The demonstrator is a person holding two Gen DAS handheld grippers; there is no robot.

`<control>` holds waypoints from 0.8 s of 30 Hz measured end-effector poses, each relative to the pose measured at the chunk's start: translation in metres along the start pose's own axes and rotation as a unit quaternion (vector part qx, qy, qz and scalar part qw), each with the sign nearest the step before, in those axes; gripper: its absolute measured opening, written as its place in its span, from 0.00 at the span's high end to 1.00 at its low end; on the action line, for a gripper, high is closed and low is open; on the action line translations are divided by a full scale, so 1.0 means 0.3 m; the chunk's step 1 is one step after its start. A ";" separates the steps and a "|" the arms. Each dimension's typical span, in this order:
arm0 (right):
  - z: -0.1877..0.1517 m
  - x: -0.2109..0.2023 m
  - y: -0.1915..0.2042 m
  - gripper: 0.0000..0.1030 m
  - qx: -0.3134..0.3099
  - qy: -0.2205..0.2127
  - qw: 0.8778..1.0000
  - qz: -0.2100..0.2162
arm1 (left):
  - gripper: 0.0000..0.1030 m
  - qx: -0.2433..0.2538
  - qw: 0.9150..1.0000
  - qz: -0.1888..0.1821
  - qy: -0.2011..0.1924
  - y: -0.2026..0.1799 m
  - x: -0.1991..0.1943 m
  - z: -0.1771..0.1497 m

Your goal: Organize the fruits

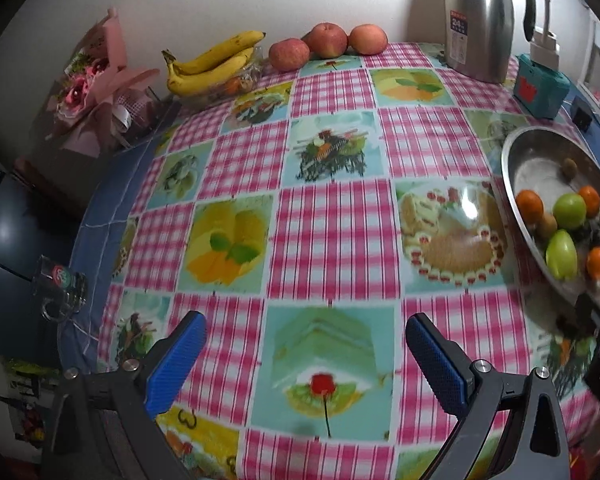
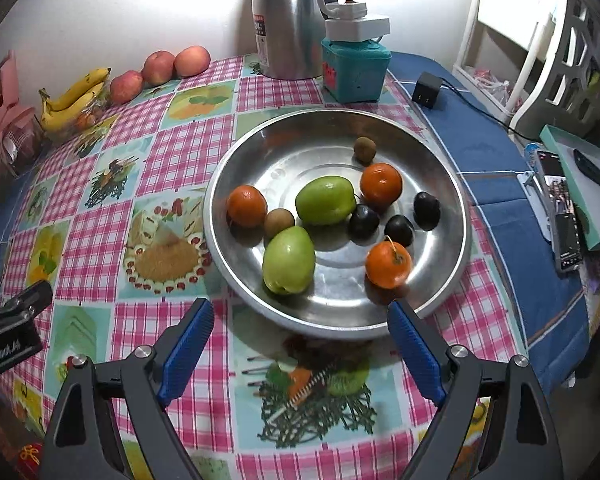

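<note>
Through my left wrist camera, my left tongs (image 1: 306, 344) stood wide apart with nothing between the blue pads, hanging over the checked cloth of the surface (image 1: 332, 232). At about twelve o'clock, along the wall, three apples (image 1: 327, 40) sat in a row, touching one another, and just beside them at eleven o'clock a bunch of bananas (image 1: 212, 65) lay on a clear container. A steel flask (image 1: 479, 20) stood at one o'clock with a teal box (image 1: 542, 87) near it. At three o'clock the steel bowl (image 1: 540, 152) came in from the edge, holding green fruits, oranges, small brown fruits and dark plums. A pink-wrapped bouquet (image 1: 88, 88) lay at ten o'clock. Through my right wrist camera, my right tongs (image 2: 300, 322) were likewise spread open and empty, the tips just short of the bowl's (image 2: 456, 184) near rim at twelve o'clock. Inside it, two green fruits (image 2: 289, 260) lay near the middle, one behind the other; three oranges (image 2: 388, 265) sat at the left, the back right and the near right; three dark plums (image 2: 398, 230) clustered right of centre; one small brown fruit (image 2: 278, 220) touched the left orange and another sat apart at the back. The apples (image 2: 159, 67) and bananas (image 2: 74, 100) lay at ten o'clock, well apart from the bowl, and a phone (image 2: 560, 208) rested on the blue cloth at three o'clock.
</note>
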State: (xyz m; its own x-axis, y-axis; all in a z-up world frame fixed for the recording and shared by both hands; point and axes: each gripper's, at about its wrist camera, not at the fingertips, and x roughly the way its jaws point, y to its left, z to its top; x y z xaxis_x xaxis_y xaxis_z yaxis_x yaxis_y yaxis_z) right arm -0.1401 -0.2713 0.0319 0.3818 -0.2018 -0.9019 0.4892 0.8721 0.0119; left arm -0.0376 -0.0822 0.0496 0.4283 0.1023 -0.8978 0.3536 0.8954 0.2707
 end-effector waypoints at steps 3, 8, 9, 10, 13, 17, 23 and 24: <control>-0.006 -0.019 0.000 0.14 0.000 -0.009 1.000 -0.002 | 0.02 -0.007 1.000 -0.011 0.007 0.014 0.005 -0.023; -0.005 -0.040 0.008 0.14 -0.001 -0.022 1.000 -0.005 | 0.02 -0.019 1.000 -0.013 0.005 0.033 0.003 -0.021; -0.003 -0.041 0.009 0.14 -0.001 -0.022 1.000 -0.005 | 0.02 -0.022 1.000 -0.015 0.006 0.036 0.004 -0.022; -0.003 -0.041 0.011 0.14 -0.003 -0.022 1.000 -0.006 | 0.02 -0.024 1.000 -0.017 0.008 0.042 0.007 -0.019; -0.003 -0.038 0.018 0.14 -0.007 -0.020 1.000 -0.006 | 0.02 -0.028 0.999 -0.025 0.012 0.047 0.016 -0.016; -0.002 -0.035 0.029 0.14 -0.012 -0.018 1.000 -0.006 | 0.02 -0.034 0.999 -0.034 0.011 0.054 0.014 -0.013; -0.003 -0.026 0.039 0.14 -0.018 -0.012 1.000 -0.005 | 0.02 -0.041 0.998 -0.046 0.015 0.058 0.020 -0.011; -0.004 -0.026 0.039 0.14 -0.018 -0.012 1.000 -0.005 | 0.02 -0.041 0.998 -0.047 0.015 0.058 0.021 -0.011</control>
State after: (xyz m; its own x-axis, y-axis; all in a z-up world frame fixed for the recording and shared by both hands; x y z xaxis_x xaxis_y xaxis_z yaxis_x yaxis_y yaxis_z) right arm -0.1382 -0.2590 0.0387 0.3966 -0.2211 -0.8910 0.4649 0.8853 -0.0127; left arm -0.0314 -0.0646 0.0476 0.3709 0.0285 -0.9282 0.3208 0.9341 0.1569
